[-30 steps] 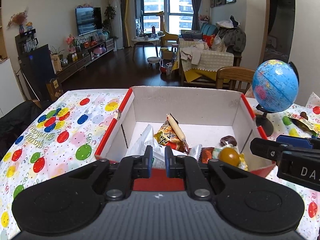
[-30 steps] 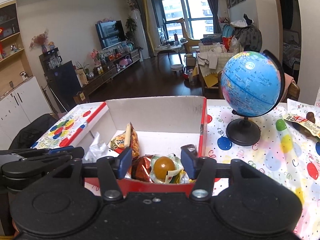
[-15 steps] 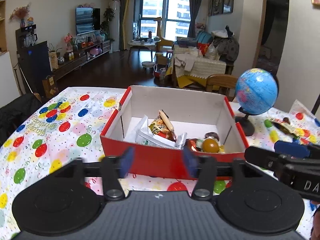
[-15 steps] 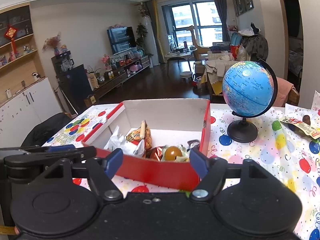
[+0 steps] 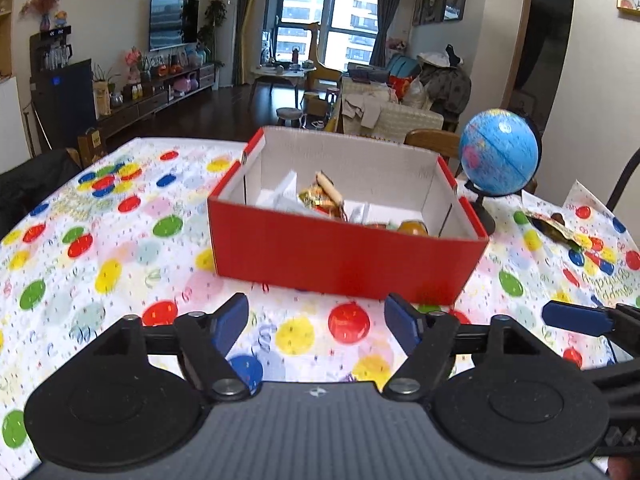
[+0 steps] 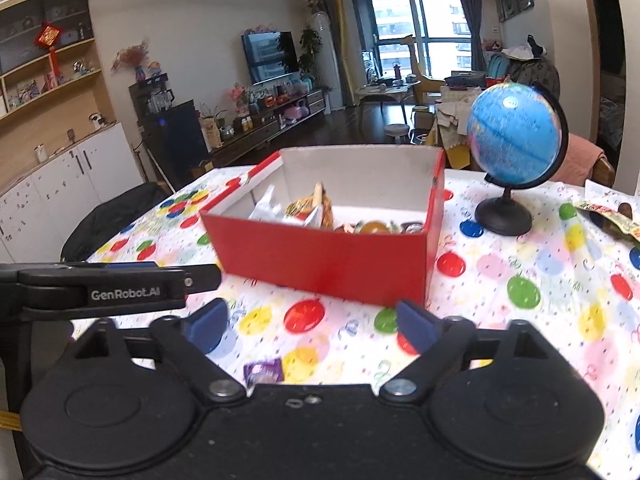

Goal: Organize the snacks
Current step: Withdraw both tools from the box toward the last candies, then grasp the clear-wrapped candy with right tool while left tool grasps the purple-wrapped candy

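Both the left gripper (image 5: 316, 326) and right gripper (image 6: 312, 326), jaws opening and empty, hover short of the red box (image 6: 320, 256) of snacks; next, probably, the purple wrapped snack (image 6: 263, 372) on the tablecloth (image 6: 540, 320) needs collecting.

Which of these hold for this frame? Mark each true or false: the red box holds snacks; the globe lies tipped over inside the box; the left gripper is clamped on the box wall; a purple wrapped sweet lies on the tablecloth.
1. The red box holds snacks: true.
2. The globe lies in the box: false; it stands upright beside the box.
3. The left gripper clamps the wall: false; its jaws are opening, nothing between them.
4. A purple sweet lies on the tablecloth: true.
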{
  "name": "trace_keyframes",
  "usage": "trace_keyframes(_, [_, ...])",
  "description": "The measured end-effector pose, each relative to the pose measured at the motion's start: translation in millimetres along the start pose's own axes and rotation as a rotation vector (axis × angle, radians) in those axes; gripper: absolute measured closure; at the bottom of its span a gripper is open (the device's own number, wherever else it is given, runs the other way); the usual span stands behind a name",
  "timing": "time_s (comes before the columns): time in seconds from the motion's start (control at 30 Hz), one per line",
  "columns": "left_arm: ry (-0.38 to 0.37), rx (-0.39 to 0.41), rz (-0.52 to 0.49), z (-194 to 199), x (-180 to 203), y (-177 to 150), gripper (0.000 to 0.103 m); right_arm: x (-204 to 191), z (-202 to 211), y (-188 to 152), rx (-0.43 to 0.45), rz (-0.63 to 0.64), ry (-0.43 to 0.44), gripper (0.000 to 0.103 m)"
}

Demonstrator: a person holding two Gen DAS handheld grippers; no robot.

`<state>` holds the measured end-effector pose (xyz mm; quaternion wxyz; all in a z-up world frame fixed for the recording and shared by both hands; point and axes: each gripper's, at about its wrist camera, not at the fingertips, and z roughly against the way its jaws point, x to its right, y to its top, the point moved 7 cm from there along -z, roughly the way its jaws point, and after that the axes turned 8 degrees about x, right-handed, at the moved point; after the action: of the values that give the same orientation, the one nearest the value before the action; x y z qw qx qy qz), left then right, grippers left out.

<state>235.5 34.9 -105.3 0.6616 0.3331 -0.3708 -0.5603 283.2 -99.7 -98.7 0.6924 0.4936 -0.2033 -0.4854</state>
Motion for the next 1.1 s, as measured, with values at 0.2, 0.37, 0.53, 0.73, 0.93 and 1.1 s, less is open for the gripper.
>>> trace_keyframes(0.2, [-0.001, -0.043, 0.027, -6, -10, -31, 0.024, -7, -3, -32, -0.041, 0.015, 0.003, 0.0])
trace_keyframes(0.37, [0.031, -0.08, 0.027, -20, -20, -50, 0.024, -8, -15, -51, -0.085, 0.001, 0.002, 0.001])
trace_keyframes(0.53, [0.062, -0.087, 0.031, -32, -30, -59, 0.024, -19, -26, -64, -0.107, 0.025, 0.031, 0.01])
trace_keyframes(0.73, [0.081, -0.078, 0.003, -40, -32, -66, 0.024, -32, -48, -78, -0.15, 0.057, 0.066, 0.031])
trace_keyframes(0.93, [0.069, -0.092, -0.024, -47, -32, -72, 0.024, -38, -62, -91, -0.181, 0.068, 0.092, 0.056])
trace_keyframes(1.1, [0.044, -0.1, -0.02, -50, -30, -71, 0.024, -42, -67, -92, -0.173, 0.096, 0.087, 0.076])
